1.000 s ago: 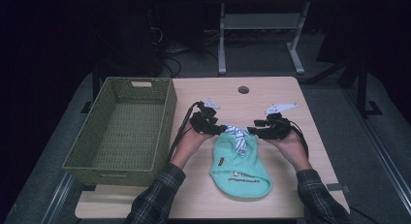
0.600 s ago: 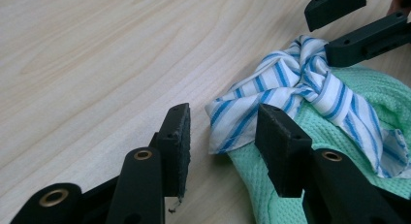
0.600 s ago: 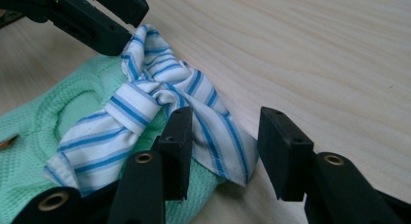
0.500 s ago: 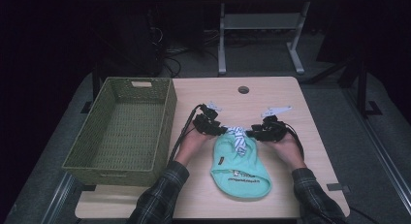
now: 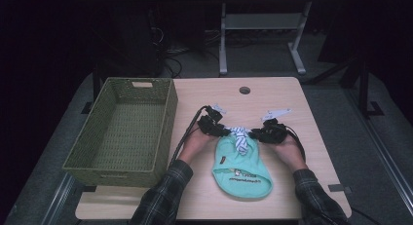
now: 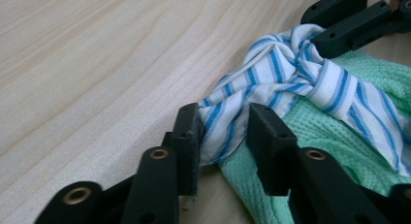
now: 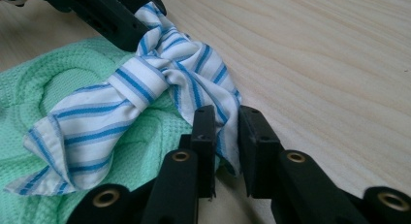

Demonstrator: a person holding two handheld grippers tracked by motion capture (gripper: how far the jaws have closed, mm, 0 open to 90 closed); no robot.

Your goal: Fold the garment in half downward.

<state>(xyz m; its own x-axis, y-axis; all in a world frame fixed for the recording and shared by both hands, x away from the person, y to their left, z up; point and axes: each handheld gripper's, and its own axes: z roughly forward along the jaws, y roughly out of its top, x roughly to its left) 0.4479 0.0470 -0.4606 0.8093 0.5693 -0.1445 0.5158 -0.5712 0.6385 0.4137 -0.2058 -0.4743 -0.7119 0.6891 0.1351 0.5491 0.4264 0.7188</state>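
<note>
As the two hands meet at the middle of the wooden table (image 5: 272, 96), the left gripper (image 6: 223, 136) clamps one end of a blue-and-white striped cloth (image 6: 286, 78), its jaws pressed onto the fabric. The right gripper (image 7: 225, 132) pinches the opposite end of the same knotted cloth, jaws closed on it. The cloth lies across the top of a mint-green garment (image 5: 241, 169) spread flat on the table, just right of a green woven basket (image 5: 165, 132).
</note>
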